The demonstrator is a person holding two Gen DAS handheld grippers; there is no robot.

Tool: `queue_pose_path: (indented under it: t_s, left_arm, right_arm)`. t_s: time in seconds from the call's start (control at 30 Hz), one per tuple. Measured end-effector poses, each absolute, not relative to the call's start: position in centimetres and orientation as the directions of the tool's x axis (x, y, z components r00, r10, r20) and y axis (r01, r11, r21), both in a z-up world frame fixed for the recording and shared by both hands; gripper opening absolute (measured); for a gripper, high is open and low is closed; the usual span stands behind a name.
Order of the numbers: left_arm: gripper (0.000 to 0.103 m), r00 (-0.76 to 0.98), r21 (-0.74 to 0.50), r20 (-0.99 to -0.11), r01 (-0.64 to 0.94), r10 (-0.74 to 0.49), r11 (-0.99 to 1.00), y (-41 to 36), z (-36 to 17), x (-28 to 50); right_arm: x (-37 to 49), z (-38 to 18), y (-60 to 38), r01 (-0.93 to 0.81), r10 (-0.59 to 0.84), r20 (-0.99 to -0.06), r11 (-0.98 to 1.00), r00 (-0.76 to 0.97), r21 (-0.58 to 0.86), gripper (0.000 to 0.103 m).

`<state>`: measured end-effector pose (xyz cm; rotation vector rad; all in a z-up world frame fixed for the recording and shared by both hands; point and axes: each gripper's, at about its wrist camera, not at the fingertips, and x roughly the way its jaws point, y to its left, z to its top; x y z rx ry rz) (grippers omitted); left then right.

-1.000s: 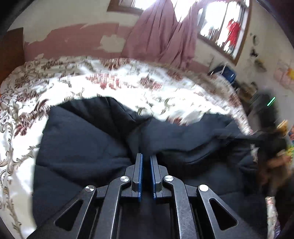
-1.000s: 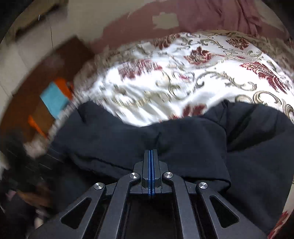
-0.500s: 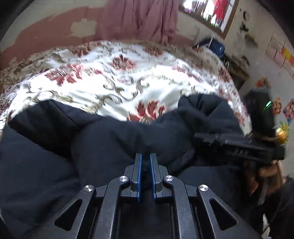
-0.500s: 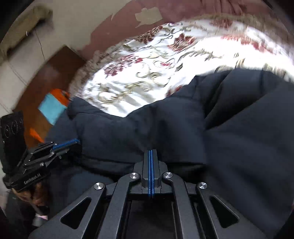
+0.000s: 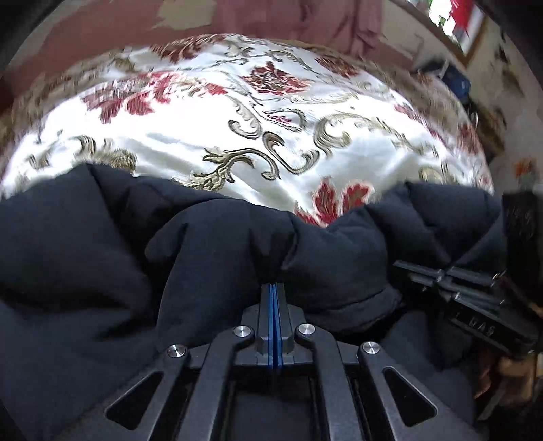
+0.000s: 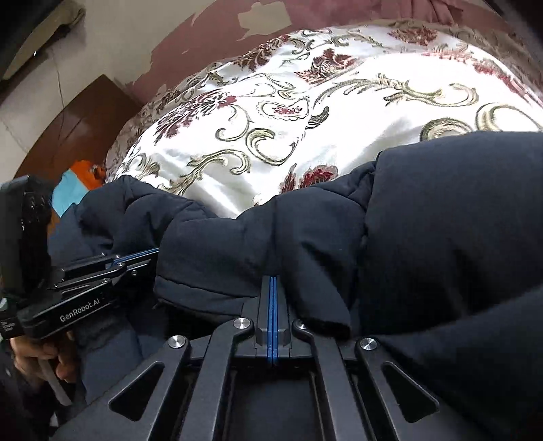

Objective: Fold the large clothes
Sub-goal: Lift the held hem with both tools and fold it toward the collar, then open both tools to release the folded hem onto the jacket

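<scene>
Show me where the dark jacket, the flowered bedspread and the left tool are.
dark jacket (image 5: 85, 257), left wrist view, puffy left part.
flowered bedspread (image 6: 356, 112), right wrist view, bare white middle.
left tool (image 5: 274, 288), left wrist view, closed fingertips.

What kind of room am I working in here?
Probably a home bedroom: a bed with a white floral-patterned bedspread, pink curtains behind it, and a dark navy padded jacket laid across the near edge.
</scene>
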<state>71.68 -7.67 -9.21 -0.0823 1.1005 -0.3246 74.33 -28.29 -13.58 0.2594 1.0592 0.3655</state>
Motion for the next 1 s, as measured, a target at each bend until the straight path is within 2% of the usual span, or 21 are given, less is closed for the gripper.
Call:
queue_pose_path:
  t_s: [0.1, 0.27, 0.4, 0.5, 0.53, 0.63, 0.7, 1.0]
  left_arm:
    - [0.004, 0.427, -0.225, -0.853, 0.215, -0.299, 0.950, -7.8, -9.7, 72.2]
    - [0.004, 0.483, -0.142, -0.841, 0.236, -0.243, 0.961, -9.0, -9.6, 71.6]
    - [0.004, 0.504, -0.239, -0.801, 0.227, -0.324, 0.944, -7.1, -8.3, 69.6]
    - [0.005, 0.501, -0.313, -0.778, 0.215, -0.379, 0.925, -5.8, -8.2, 68.3]
    - [0.005, 0.500, -0.318, -0.778, 0.209, -0.380, 0.925, -5.7, -8.3, 68.0]
    - [0.005, 0.502, -0.301, -0.786, 0.203, -0.363, 0.932, -5.8, -8.7, 67.6]
    - [0.005, 0.503, -0.282, -0.793, 0.197, -0.344, 0.939, -6.0, -9.0, 67.8]
    - [0.005, 0.493, -0.238, -0.814, 0.199, -0.307, 0.951, -6.7, -10.2, 68.4]
  right_arm:
    - [75.0, -14.3, -27.2, -0.178, 0.389, -0.801, 0.921, 0.454, 0.346, 0.000]
    - [74.8, -14.2, -26.5, -0.183, 0.367, -0.789, 0.930, 0.492, 0.318, 0.000]
    - [72.5, -13.1, -27.5, -0.194, 0.404, -0.735, 0.913, 0.544, 0.358, 0.000]
    - [71.4, -12.7, -28.3, -0.208, 0.453, -0.691, 0.887, 0.564, 0.412, 0.004]
    - [71.2, -12.6, -28.5, -0.210, 0.464, -0.681, 0.880, 0.566, 0.425, 0.007]
    - [70.6, -12.4, -28.6, -0.258, 0.528, -0.635, 0.843, 0.565, 0.472, 0.028]
    - [70.4, -12.5, -28.3, -0.286, 0.543, -0.625, 0.836, 0.562, 0.469, 0.034]
    - [71.7, -13.8, -26.3, -0.225, 0.384, -0.752, 0.924, 0.537, 0.311, 0.029]
